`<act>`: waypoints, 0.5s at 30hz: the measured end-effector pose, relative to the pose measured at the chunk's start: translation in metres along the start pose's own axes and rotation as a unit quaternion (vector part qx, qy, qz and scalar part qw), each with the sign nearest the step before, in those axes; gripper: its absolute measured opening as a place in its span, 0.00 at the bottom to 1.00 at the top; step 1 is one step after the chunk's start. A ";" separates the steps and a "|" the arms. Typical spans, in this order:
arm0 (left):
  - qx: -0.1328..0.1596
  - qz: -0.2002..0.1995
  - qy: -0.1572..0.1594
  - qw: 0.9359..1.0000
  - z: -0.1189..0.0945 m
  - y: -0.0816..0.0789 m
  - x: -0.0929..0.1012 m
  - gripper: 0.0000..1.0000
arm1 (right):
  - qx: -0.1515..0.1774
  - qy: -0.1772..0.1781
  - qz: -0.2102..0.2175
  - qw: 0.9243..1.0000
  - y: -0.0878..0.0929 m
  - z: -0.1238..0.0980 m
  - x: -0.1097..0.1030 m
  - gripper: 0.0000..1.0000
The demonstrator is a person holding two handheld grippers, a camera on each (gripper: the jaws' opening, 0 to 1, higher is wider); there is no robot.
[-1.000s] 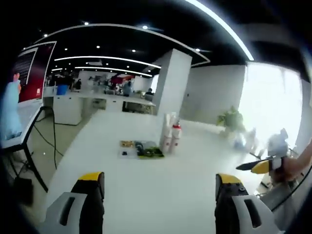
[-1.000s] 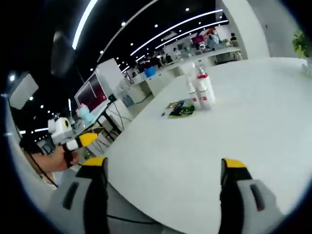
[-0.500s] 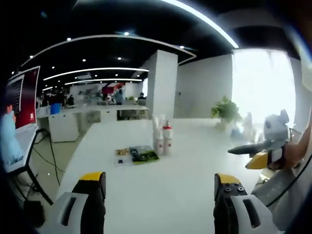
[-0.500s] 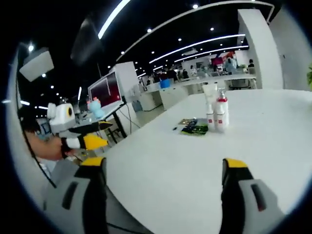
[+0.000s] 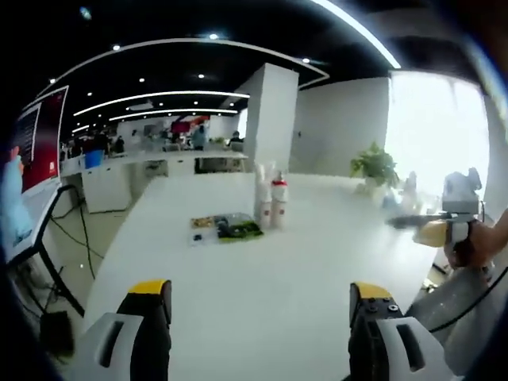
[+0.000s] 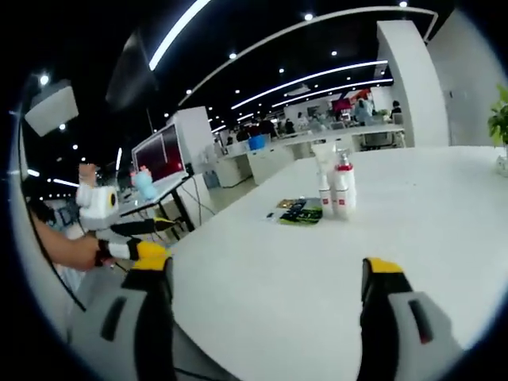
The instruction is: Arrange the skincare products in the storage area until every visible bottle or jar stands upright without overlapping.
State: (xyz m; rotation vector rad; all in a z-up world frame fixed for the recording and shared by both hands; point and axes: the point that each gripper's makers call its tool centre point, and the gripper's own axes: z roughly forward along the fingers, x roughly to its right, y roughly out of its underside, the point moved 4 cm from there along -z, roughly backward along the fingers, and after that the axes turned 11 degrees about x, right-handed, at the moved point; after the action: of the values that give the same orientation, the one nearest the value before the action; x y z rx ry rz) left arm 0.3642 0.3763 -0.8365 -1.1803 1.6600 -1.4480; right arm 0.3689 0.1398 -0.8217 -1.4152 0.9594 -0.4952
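A small cluster of white skincare bottles [image 5: 271, 203] with red labels stands upright far out on the white table [image 5: 262, 278]; the same bottles [image 6: 334, 190] appear in the right gripper view. Beside them lies a flat dark green packet [image 5: 235, 228], also seen as the packet [image 6: 299, 213]. My left gripper [image 5: 258, 298] is open over the table's near part, well short of the bottles. My right gripper [image 6: 270, 278] is open too, nothing between its jaws. The right gripper [image 5: 432, 230] enters the left gripper view at the right edge, and the left gripper [image 6: 135, 248] enters the right gripper view from the left.
A potted plant [image 5: 375, 168] stands at the table's far right. A white pillar [image 5: 270, 119] rises behind the bottles. Desks, people and a red screen [image 6: 159, 152] fill the office beyond. Cables and a stand leg [image 5: 59, 278] hang off the table's left edge.
Both cameras shifted and tilted slightly. In the left gripper view the right gripper has dropped lower toward the right edge; the bottles and packet stay where they were on the table.
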 end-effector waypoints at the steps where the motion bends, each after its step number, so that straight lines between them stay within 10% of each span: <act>1: -0.002 0.004 0.005 1.000 0.000 0.001 0.003 0.94 | -0.002 0.003 0.000 1.000 0.001 -0.002 0.002 1.00; 15: -0.019 0.001 0.001 1.000 -0.005 0.007 0.000 0.91 | -0.021 0.011 -0.007 1.000 0.007 -0.006 0.002 1.00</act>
State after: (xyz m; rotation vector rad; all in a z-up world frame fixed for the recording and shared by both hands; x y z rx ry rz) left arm 0.3583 0.3788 -0.8423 -1.1989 1.6962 -1.4224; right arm 0.3631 0.1354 -0.8280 -1.4579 0.9826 -0.5035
